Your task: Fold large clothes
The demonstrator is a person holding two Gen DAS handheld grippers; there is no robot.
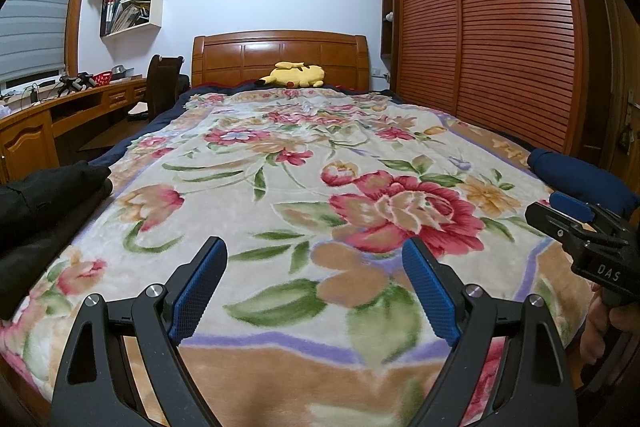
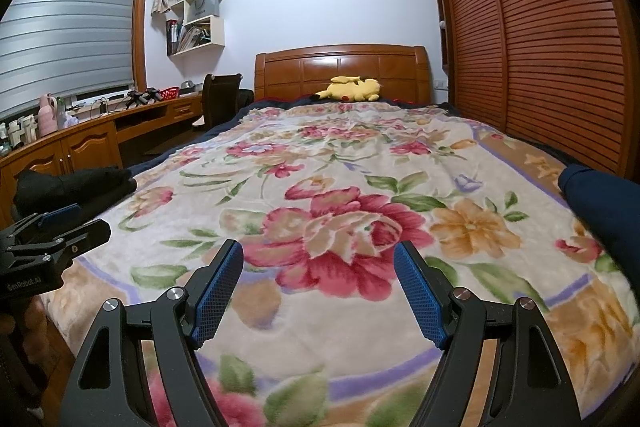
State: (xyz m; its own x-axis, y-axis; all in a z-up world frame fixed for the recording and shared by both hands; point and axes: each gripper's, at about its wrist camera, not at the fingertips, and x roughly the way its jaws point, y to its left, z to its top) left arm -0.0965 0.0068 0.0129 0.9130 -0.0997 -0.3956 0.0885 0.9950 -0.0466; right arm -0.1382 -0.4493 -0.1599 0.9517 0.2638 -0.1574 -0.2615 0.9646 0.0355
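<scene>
Left wrist view, floral blanket [image 1: 280, 187] over bed, louvred wardrobe [image 1: 500, 27] beside, both grippers [image 1: 316, 279] [image 2: 318, 279] spread, holding nothing.

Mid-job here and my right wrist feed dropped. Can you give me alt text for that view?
The right tool hovers open and empty over a floral blanket covering the bed. A navy garment lies at the right edge, dark folded clothes at the left, where the left tool shows.

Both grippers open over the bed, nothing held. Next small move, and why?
Probably swing the left gripper left to the black garment at the bed's edge: both grippers are open and empty, the right gripper too, and that piled garment lies nearest.
</scene>
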